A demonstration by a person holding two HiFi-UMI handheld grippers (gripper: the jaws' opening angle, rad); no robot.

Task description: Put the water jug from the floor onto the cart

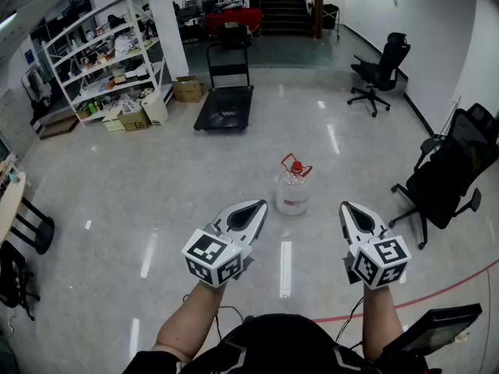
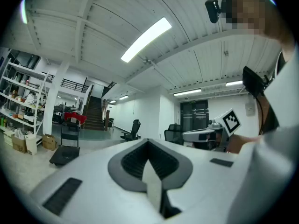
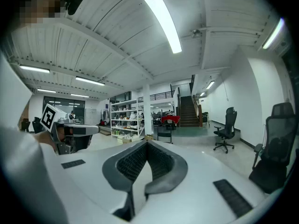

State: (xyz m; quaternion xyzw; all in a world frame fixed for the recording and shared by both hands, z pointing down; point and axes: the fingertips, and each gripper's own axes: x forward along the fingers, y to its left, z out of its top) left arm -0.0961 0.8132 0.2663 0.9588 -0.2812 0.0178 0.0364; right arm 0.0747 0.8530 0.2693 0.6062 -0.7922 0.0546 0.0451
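A clear water jug [image 1: 293,187] with a red cap and handle stands upright on the glossy floor, a short way ahead of both grippers. Farther back sits the black flat cart [image 1: 225,107] with its upright push handle. My left gripper [image 1: 257,206] is shut and empty, held level to the near left of the jug. Equally empty and shut, my right gripper [image 1: 348,206] is held to the jug's near right. In the left gripper view the cart [image 2: 64,154] lies at the far left; in the right gripper view the cart [image 3: 163,133] shows past the jaws. The jug shows in neither gripper view.
White shelving [image 1: 101,61] with cardboard boxes [image 1: 187,89] stands at the back left. Black office chairs stand at the right [image 1: 448,174] and back right [image 1: 380,72]. A staircase [image 1: 282,6] rises behind the cart. A red line [image 1: 437,293] crosses the floor near my right arm.
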